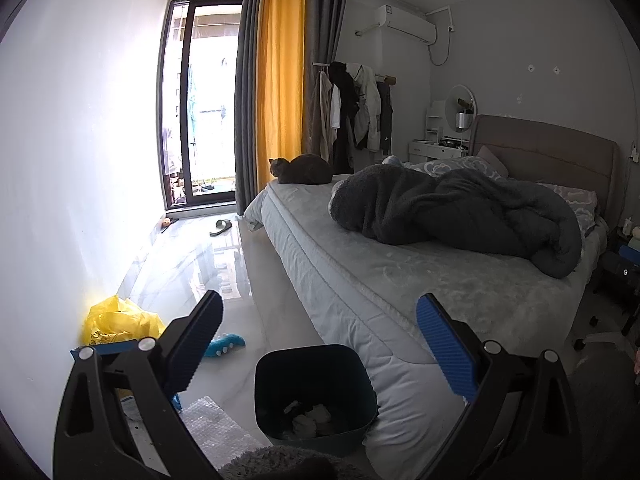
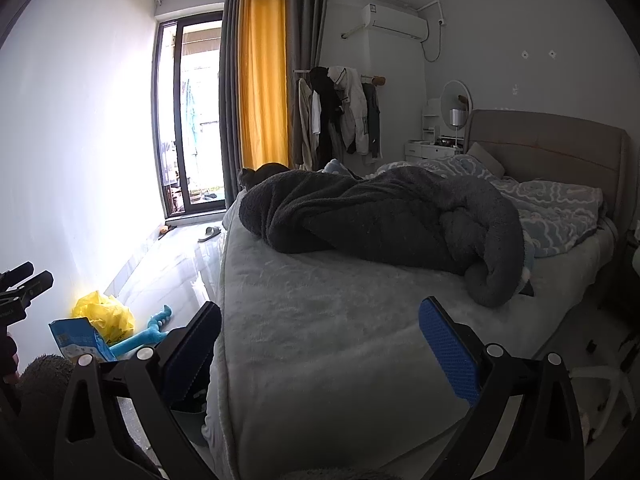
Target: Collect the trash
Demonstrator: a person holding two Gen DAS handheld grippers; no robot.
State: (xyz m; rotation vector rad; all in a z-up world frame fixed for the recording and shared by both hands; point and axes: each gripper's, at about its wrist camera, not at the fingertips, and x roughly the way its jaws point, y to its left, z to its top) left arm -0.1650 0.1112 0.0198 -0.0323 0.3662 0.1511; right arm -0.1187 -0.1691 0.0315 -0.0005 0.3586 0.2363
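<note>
A dark blue trash bin stands on the floor against the bed's foot, with crumpled white paper inside. My left gripper is open and empty, held above the bin. A yellow plastic bag lies by the left wall, also in the right wrist view. A blue and white packet lies next to it. A sheet of bubble wrap lies on the floor left of the bin. My right gripper is open and empty above the bed's corner.
The bed fills the right side, with a dark blanket and a cat on it. A teal toy and a slipper lie on the glossy floor. A glass door is at the far end.
</note>
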